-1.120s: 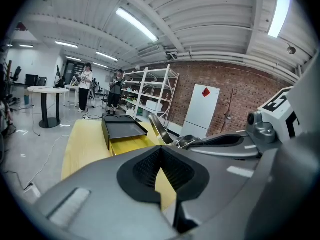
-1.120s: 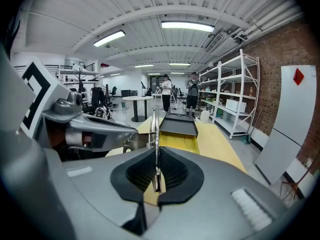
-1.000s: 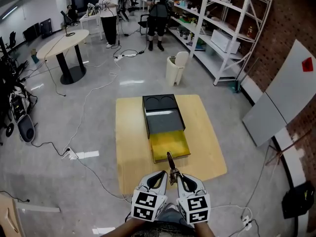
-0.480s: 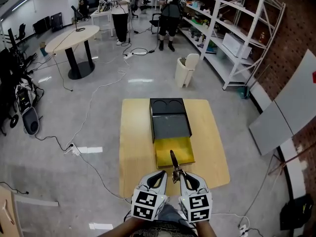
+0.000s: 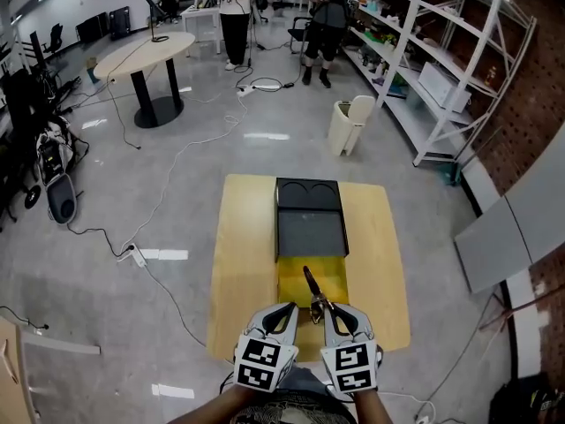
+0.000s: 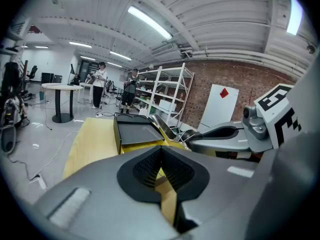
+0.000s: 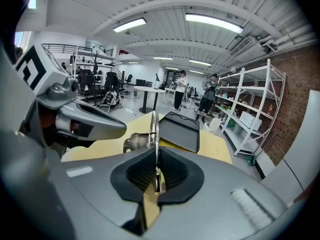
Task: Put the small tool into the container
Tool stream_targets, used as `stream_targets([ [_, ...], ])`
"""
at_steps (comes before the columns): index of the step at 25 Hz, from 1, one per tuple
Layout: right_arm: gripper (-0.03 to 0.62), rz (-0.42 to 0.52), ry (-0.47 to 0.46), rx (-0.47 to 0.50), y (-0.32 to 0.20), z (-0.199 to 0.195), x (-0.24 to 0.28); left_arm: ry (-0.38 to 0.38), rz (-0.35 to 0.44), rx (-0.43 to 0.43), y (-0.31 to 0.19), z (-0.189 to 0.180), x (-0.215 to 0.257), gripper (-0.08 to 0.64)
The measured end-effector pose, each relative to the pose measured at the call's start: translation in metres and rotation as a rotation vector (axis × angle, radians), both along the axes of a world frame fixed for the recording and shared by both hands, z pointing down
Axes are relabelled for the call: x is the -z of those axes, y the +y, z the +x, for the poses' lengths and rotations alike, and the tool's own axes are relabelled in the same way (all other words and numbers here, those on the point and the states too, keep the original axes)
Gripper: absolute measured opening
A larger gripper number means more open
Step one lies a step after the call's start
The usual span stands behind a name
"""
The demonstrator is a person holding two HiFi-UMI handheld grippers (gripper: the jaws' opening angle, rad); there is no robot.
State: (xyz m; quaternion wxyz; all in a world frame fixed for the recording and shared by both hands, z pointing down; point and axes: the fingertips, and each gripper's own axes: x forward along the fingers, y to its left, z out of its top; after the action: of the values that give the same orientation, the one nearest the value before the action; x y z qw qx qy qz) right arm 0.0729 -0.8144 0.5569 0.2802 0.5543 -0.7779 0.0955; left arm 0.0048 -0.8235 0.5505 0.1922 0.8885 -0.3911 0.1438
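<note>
A small metal tool [image 5: 312,293], like pliers or a wrench, sticks forward out of my right gripper [image 5: 328,314], which is shut on its handle. In the right gripper view the tool [image 7: 155,130] stands edge-on between the pads. Its tip hangs over the yellow tray [image 5: 293,283] that juts from the near end of the black container [image 5: 309,221]. My left gripper [image 5: 283,314] is close beside the right one, shut with nothing in it. The left gripper view shows the container [image 6: 135,132] ahead and the right gripper [image 6: 220,136] with the tool [image 6: 163,126].
The container lies on a wooden table [image 5: 240,263] with bare wood on both sides. Cables run over the grey floor [image 5: 159,210]. A white bin [image 5: 350,124], metal shelves [image 5: 441,69], a round table [image 5: 146,56] and two standing people [image 5: 237,11] are far behind.
Both grippers have moved forward toward the container together. The tool's tip, earlier at the yellow tray's near edge, now reaches over the tray.
</note>
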Motion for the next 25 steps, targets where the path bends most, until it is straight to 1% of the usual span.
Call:
stream_targets([
  [1, 0.009, -0.002, 0.009, 0.012, -0.013, -0.004, -0.009, 0.000, 0.003, 0.009, -0.014, -0.004, -0.007, 0.003],
  [2, 0.009, -0.003, 0.020, 0.025, -0.030, -0.022, -0.016, 0.000, 0.004, 0.017, -0.031, -0.023, -0.014, 0.003],
  [4, 0.009, -0.003, 0.053, 0.053, -0.071, -0.085, -0.024, 0.001, 0.000, 0.033, -0.071, -0.087, -0.022, 0.003],
  [5, 0.009, -0.004, 0.072, 0.065, -0.091, -0.108, -0.027, 0.001, -0.003, 0.041, -0.090, -0.110, -0.025, 0.003],
  [6, 0.009, -0.009, 0.090, 0.076, -0.108, -0.118, -0.029, 0.001, -0.006, 0.048, -0.107, -0.121, -0.027, 0.003],
  [7, 0.009, -0.015, 0.104, 0.087, -0.122, -0.117, -0.033, 0.001, -0.010, 0.055, -0.121, -0.121, -0.030, 0.003],
  [10, 0.009, -0.031, 0.142, 0.124, -0.157, -0.101, -0.044, 0.000, -0.016, 0.070, -0.155, -0.103, -0.036, 0.003],
  [15, 0.009, -0.039, 0.260, 0.199, -0.221, -0.111, -0.075, -0.008, -0.026, 0.098, -0.216, -0.116, -0.053, 0.003],
  [20, 0.009, -0.059, 0.317, 0.243, -0.282, -0.075, -0.089, -0.020, -0.049, 0.122, -0.274, -0.082, -0.061, 0.003],
  [25, 0.009, -0.091, 0.368, 0.265, -0.335, -0.043, -0.116, -0.028, -0.065, 0.135, -0.325, -0.050, -0.072, 0.003],
])
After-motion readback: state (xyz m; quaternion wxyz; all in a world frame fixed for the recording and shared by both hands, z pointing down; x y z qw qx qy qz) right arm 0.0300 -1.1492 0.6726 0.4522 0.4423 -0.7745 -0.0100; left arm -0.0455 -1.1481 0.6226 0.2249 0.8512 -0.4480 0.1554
